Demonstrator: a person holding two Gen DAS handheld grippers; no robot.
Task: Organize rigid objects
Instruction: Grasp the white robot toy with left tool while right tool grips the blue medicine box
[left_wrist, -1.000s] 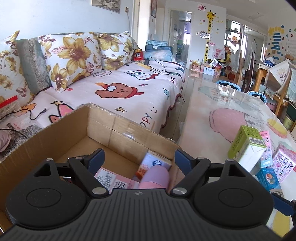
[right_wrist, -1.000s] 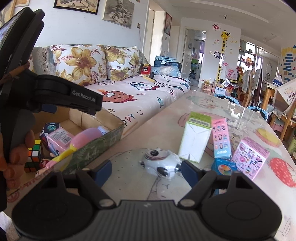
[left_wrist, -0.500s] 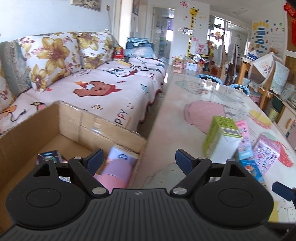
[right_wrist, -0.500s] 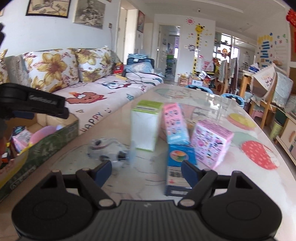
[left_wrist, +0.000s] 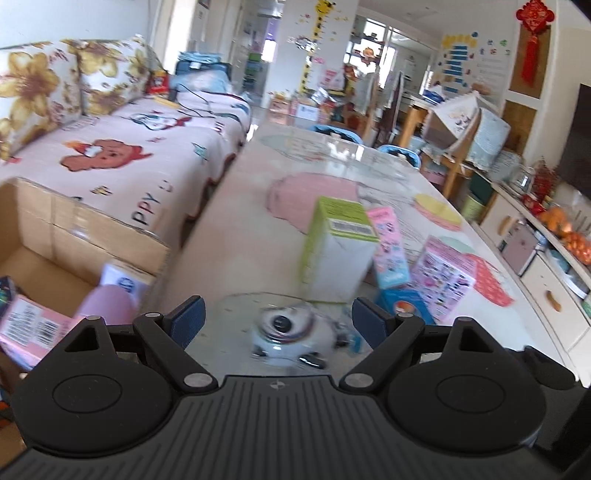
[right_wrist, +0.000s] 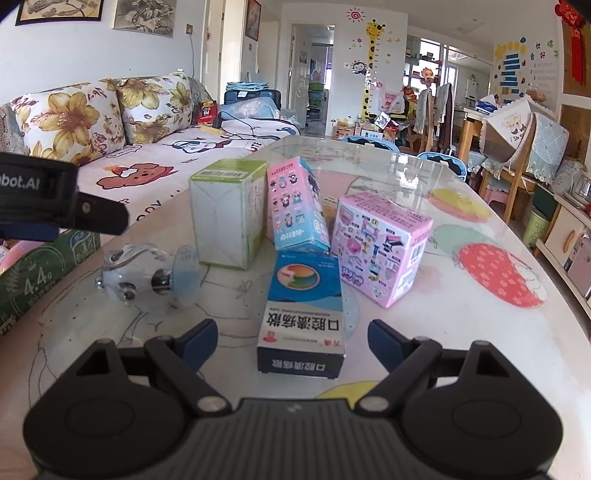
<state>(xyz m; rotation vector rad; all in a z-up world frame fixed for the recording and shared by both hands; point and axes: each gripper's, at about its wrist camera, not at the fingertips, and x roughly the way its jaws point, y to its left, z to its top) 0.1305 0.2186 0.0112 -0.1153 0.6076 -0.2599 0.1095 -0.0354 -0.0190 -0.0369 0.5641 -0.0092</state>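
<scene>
My left gripper (left_wrist: 279, 319) is open and empty above a clear round toy (left_wrist: 286, 334) on the table. Left of it stands a cardboard box (left_wrist: 92, 229) holding a pink bottle (left_wrist: 107, 302) and small packages. My right gripper (right_wrist: 291, 341) is open, with a blue medicine box (right_wrist: 304, 310) lying between its fingers. Behind stand a green-and-white carton (right_wrist: 227, 212), a pink-and-blue carton (right_wrist: 295, 205) and a pink cube box (right_wrist: 380, 247). The clear toy (right_wrist: 144, 277) lies to the left, under the left gripper's body (right_wrist: 55, 199).
The glass-topped table (right_wrist: 461, 325) runs far ahead. A sofa with floral cushions (right_wrist: 74, 122) lies along the left. The cardboard box's green side (right_wrist: 33, 273) is at the table's left edge. Cabinets (left_wrist: 546, 273) stand on the right.
My left gripper has swung right, from over the cardboard box to over the clear toy. My right gripper has moved right, from the toy to the blue medicine box.
</scene>
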